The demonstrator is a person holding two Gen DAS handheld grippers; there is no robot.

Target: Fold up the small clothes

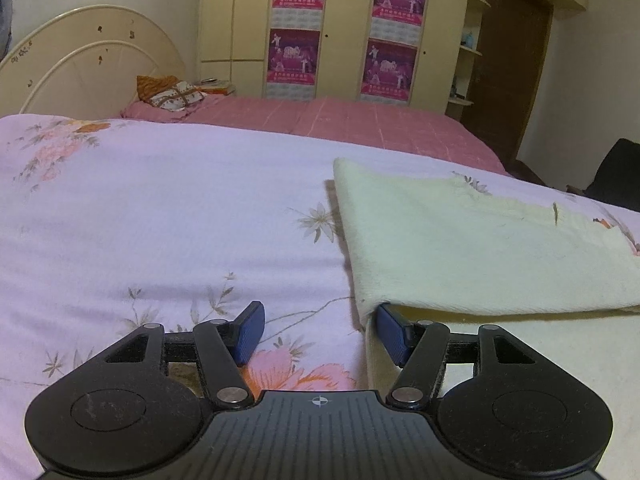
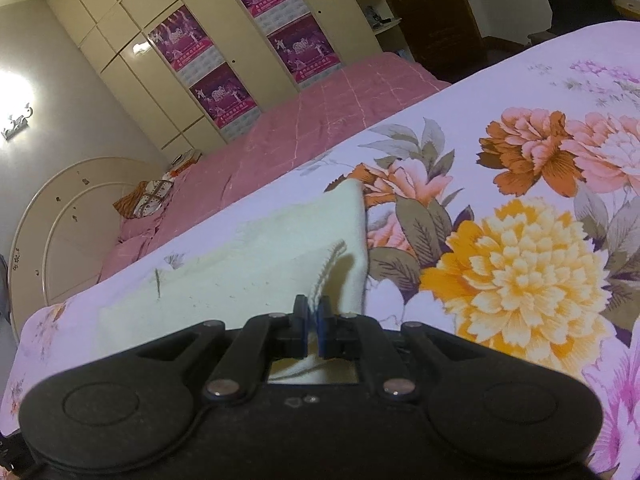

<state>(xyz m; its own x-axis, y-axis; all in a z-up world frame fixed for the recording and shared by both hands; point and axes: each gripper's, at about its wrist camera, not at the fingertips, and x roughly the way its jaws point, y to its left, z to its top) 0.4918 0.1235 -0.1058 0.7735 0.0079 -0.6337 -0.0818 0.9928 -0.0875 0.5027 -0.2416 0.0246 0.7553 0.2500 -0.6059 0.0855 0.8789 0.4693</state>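
Right claw (image 2: 312, 312) pinching cloth (image 2: 248, 264) hem | left claw (image 1: 320, 332) agape | cloth lengthwise toward headboard (image 2: 60, 216)

A floral bedsheet (image 1: 160, 208), a pink quilt (image 1: 340, 120), and a postered wardrobe (image 1: 344, 28) behind.

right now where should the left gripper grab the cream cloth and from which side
Grip the near left corner of the cream cloth, where the folded upper layer lifts off the lower one above the floral bedsheet. The left gripper is open, one pad already tucked under that raised edge, so coming from the near side and closing there looks best. The right gripper is shut on the opposite corner.
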